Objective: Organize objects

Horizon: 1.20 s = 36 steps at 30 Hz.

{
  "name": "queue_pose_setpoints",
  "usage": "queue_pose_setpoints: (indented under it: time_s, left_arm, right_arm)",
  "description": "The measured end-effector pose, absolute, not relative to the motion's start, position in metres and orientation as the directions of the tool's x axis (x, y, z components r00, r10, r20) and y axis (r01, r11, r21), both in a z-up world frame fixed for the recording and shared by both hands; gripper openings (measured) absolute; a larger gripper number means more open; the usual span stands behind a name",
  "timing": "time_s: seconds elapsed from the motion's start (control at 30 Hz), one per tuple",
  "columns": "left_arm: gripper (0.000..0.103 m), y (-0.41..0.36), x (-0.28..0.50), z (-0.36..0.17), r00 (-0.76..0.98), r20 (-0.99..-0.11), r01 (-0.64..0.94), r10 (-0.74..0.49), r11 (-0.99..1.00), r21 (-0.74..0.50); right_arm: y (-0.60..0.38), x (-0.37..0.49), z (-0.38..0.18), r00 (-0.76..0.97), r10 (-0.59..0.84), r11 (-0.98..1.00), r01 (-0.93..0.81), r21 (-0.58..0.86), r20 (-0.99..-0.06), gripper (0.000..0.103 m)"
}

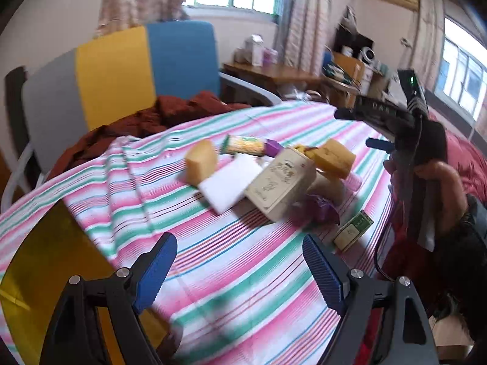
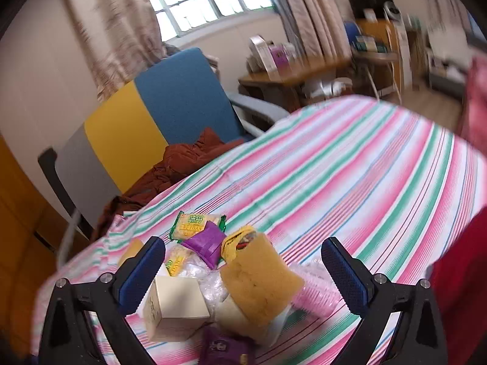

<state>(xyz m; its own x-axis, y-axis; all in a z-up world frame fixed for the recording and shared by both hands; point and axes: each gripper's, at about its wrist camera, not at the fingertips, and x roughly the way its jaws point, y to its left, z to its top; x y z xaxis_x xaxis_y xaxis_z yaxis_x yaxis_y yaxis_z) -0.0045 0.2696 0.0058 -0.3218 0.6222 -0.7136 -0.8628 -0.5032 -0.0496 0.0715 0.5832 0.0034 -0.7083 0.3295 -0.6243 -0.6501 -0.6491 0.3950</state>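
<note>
I had the striped tablecloth (image 1: pixel 231 273) filling most of both views, pink, green and white, spread over a table. Behind its far edge stood a chair (image 1: pixel 146 67) with a grey, yellow and blue back, and a rust-brown cloth (image 1: pixel 170 115) lay bunched on the seat, touching the cloth's far edge.

The pile I was to sort sat near the middle of the table, towards the right edge in the left wrist view. The cream box (image 1: pixel 280 182) lay tilted, leaning on the things behind it. A white sponge block (image 1: pixel 228 182) lay flat just beside it on the left. One yellow sponge (image 1: pixel 201 161) stood on end at the far left of the pile, and a second yellow sponge (image 2: pixel 261 276) rested on top of the heap beside the box. A green-and-yellow biscuit packet (image 2: pixel 197 226) lay at the far side of the pile, with a purple packet (image 2: pixel 205 243) overlapping its near end. A crumpled purple wrapper (image 1: pixel 316 210) sat in front of the box, and a small green-edged carton (image 1: pixel 353 231) lay nearest the right edge, apart from the rest.

My left gripper (image 1: pixel 240 270) hung over bare cloth short of the pile, its blue pads wide apart with nothing between them. My right gripper (image 2: pixel 243 276) was above the heap, tongs fully spread, box and sponge visible between the fingers but untouched. The hand (image 1: pixel 435 176) holding it showed in the left view.
</note>
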Motion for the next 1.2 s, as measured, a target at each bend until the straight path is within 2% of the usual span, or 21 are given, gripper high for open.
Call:
queue_pose_setpoints:
  time_s: [0.2,0.5,0.87,0.9,1.07,1.1,1.2]
  left_arm:
    - [0.086,0.316,-0.013,-0.007,-0.244,-0.748,-0.923,0.617,-0.385,-0.017]
    - [0.086,0.372,-0.027,-0.023,-0.145,-0.774,-0.974,0.616,-0.225,0.003]
    - [0.085,0.417,-0.044,-0.051,-0.054,-0.798,-0.987,0.600,-0.153,-0.049]
    - [0.083,0.419,-0.044,-0.053,-0.050,-0.800,-0.987,0.598,-0.151,-0.051]
    - [0.055,0.422,-0.040,-0.057,-0.065,-0.802,-0.986,0.594,-0.164,-0.041]
    - [0.051,0.420,-0.038,-0.055,-0.071,-0.797,-0.985,0.599,-0.170,-0.041]
    - [0.051,0.407,-0.036,-0.049,-0.109,-0.790,-0.974,0.604,-0.223,-0.035]
  right_arm:
    - [0.586,0.075,0.000,-0.740,0.269,-0.636,-0.617,0.464,-0.616,0.103]
    - [0.579,0.070,-0.003,-0.755,0.218,-0.653,-0.584,0.483,-0.618,0.103]
    - [0.585,0.068,-0.007,-0.767,0.186,-0.634,-0.571,0.521,-0.615,0.103]
    - [0.585,0.068,-0.007,-0.767,0.185,-0.634,-0.571,0.522,-0.614,0.103]
    - [0.587,0.068,-0.009,-0.767,0.175,-0.627,-0.570,0.530,-0.617,0.103]
    - [0.588,0.067,-0.009,-0.766,0.175,-0.628,-0.571,0.529,-0.619,0.103]
    - [0.587,0.066,-0.009,-0.761,0.174,-0.629,-0.575,0.524,-0.626,0.103]
